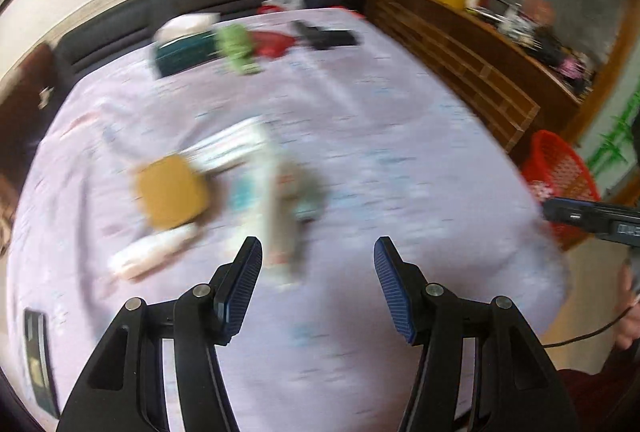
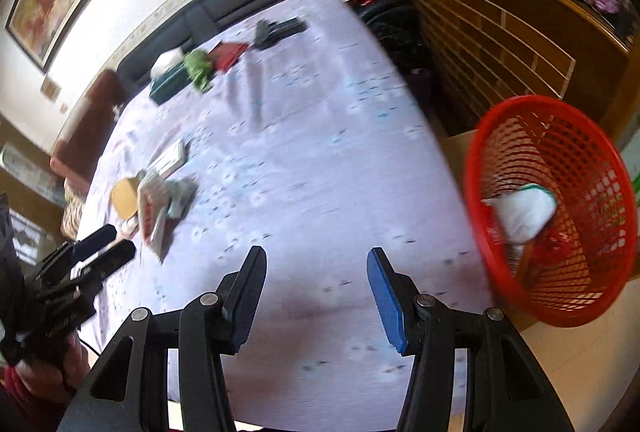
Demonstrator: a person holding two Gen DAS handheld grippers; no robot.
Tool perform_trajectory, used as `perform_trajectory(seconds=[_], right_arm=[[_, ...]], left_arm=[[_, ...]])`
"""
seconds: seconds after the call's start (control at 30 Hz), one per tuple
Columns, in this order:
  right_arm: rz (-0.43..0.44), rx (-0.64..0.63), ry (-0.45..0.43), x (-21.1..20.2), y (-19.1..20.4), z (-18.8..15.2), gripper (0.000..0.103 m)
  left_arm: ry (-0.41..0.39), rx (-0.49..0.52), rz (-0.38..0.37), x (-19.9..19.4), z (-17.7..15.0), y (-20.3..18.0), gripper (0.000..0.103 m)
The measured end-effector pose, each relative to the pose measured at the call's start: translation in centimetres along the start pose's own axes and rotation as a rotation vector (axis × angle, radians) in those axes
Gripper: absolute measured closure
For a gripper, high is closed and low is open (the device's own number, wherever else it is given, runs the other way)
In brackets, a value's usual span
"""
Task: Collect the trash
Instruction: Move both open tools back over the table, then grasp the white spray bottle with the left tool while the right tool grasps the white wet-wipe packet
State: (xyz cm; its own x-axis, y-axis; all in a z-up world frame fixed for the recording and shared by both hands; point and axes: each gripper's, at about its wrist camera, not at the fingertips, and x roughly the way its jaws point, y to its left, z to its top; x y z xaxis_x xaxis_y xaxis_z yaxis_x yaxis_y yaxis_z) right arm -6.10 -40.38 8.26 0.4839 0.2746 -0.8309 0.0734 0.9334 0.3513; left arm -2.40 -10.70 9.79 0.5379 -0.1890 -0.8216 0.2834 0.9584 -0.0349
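No readable text from my end. Left gripper [image 2: 106, 252] body has pale lettering in the right wrist view, too blurred to make out. Boxes [image 1: 236, 148] on the bedsheet [image 1: 380, 136] carry print, all motion-smeared. Nothing legible on the red basket [image 2: 560, 216].

Mounted on each gripper, looking forward and steeply down along the two fingers, close above the near edge of the lilac-covered bed [image 1: 360, 120]. Left wrist view faces the far dark headboard [image 1: 192, 0], red basket [image 1: 560, 168] at its right edge. Right wrist view sits nearer that basket [image 2: 560, 192]. Shared by both: bed [image 2: 300, 136], headboard, wooden cabinet [image 1: 460, 56].
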Motion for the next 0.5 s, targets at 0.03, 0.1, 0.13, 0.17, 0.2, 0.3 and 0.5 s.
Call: perform_trajectory(seconds=[0.03, 0.1, 0.13, 0.17, 0.2, 0.3, 0.5], right_arm=[[0.001, -0.009, 0.006, 0.2, 0.6, -0.1, 0.047], [-0.002, -0.027, 0.015, 0.6, 1.8, -0.2, 0.047], [-0.004, -0.038, 0.020, 0.8, 2.5, -0.3, 0.047], [-0.008, -0.048, 0.024, 1.0, 3.2, -0.4, 0.047], [-0.011, -0.054, 0.027, 1.2, 3.6, -0.5, 0.047], [-0.018, -0.065, 0.045, 2.0, 5.3, -1.0, 0.047], [-0.027, -0.048, 0.062, 3.2, 7.8, -2.2, 0.047]], left_arm=[[0.002, -0.010, 0.015, 0.0, -0.1, 1.3, 0.046], [0.007, -0.024, 0.067, 0.2, -0.4, 4.8, 0.046], [0.011, -0.020, 0.085, 0.4, -0.4, 6.5, 0.046], [0.014, -0.016, 0.095, 0.8, -0.4, 7.9, 0.046], [0.016, -0.013, 0.115, 1.2, -0.4, 9.5, 0.046], [0.054, 0.016, 0.089, 2.6, -0.6, 12.3, 0.046], [0.109, 0.114, -0.013, 5.7, -1.1, 14.5, 0.049]])
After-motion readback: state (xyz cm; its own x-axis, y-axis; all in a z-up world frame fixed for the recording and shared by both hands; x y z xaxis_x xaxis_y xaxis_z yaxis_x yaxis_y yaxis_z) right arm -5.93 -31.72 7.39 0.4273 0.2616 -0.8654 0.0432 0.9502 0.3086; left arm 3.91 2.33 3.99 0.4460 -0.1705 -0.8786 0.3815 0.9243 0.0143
